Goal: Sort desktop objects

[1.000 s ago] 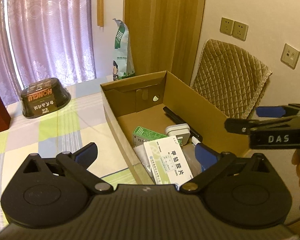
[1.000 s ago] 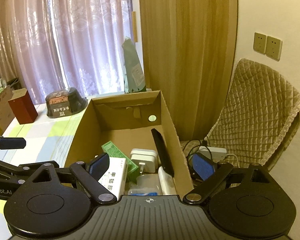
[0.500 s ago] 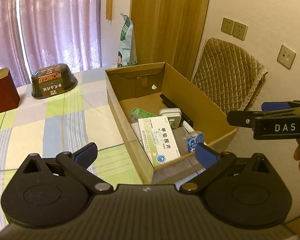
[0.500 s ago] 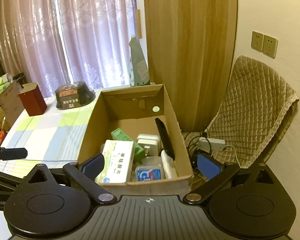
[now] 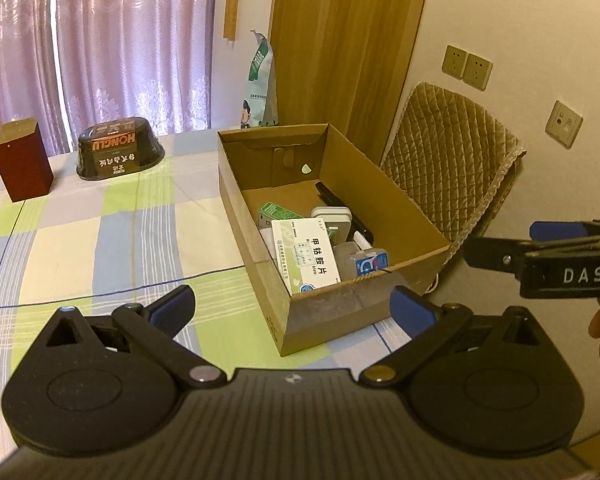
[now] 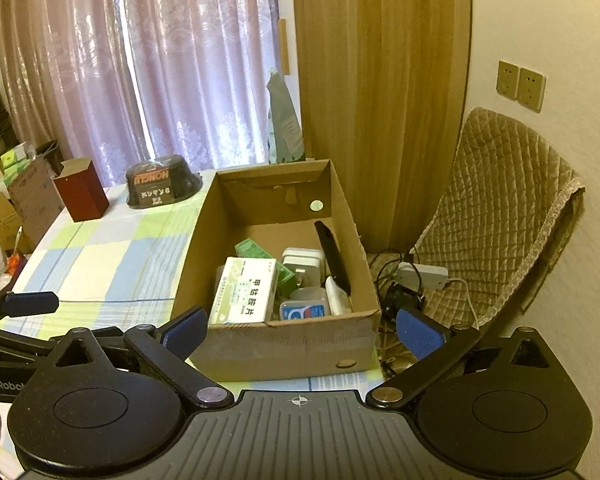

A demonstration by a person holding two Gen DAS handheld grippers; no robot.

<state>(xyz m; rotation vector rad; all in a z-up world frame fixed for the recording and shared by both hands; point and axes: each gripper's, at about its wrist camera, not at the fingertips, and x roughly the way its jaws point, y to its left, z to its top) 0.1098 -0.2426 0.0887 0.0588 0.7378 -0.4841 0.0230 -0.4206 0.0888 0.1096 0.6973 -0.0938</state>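
Surface: checked cloth on table, curtain behind.
Box: cardboard, at table's right edge, long axis runs away from the cameras.
Contents: medicine pack leans on top, long side along the box; black remote by right wall.
Handling: pack looks light, stiff; take it by its long edges.
Left gripper: fingers apart, empty.
Right gripper: fingers apart, empty.

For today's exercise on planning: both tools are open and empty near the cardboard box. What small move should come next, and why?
Probably move the left tool toward the dark bowl or red box: they sit on the table outside the cardboard box.
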